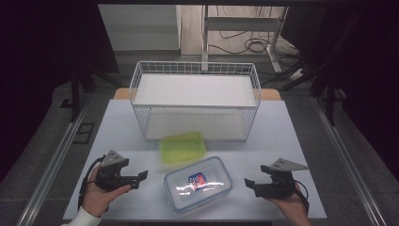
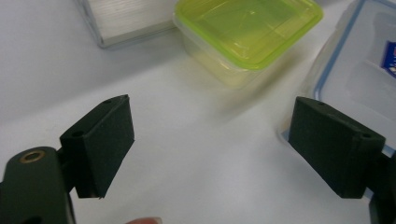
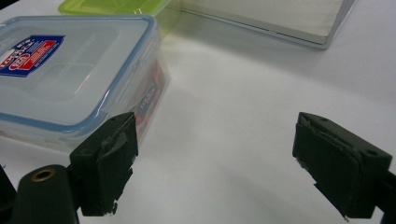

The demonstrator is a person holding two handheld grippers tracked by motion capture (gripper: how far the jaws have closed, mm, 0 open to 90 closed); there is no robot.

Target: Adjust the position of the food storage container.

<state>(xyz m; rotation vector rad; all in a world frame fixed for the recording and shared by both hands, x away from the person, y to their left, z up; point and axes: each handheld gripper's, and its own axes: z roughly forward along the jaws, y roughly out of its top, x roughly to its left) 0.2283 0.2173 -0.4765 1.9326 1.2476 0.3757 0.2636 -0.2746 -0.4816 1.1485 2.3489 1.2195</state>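
A clear lidded box with a blue seal and a red-blue label (image 1: 198, 183) lies near the table's front edge, between both hands. Behind it sits a smaller box with a lime-green lid (image 1: 183, 147). My left gripper (image 1: 139, 179) rests left of the clear box, jaws open and empty. In the left gripper view the green-lid box (image 2: 247, 32) lies ahead and the clear box (image 2: 359, 65) is at the right, behind the right jaw. My right gripper (image 1: 248, 184) stands open right of the clear box (image 3: 70, 70), empty.
A white wire basket (image 1: 195, 100) with a white shelf board stands at the back of the white table (image 1: 287, 141). Bare tabletop lies on both sides of the boxes. Dark floor, metal rails and cables surround the table.
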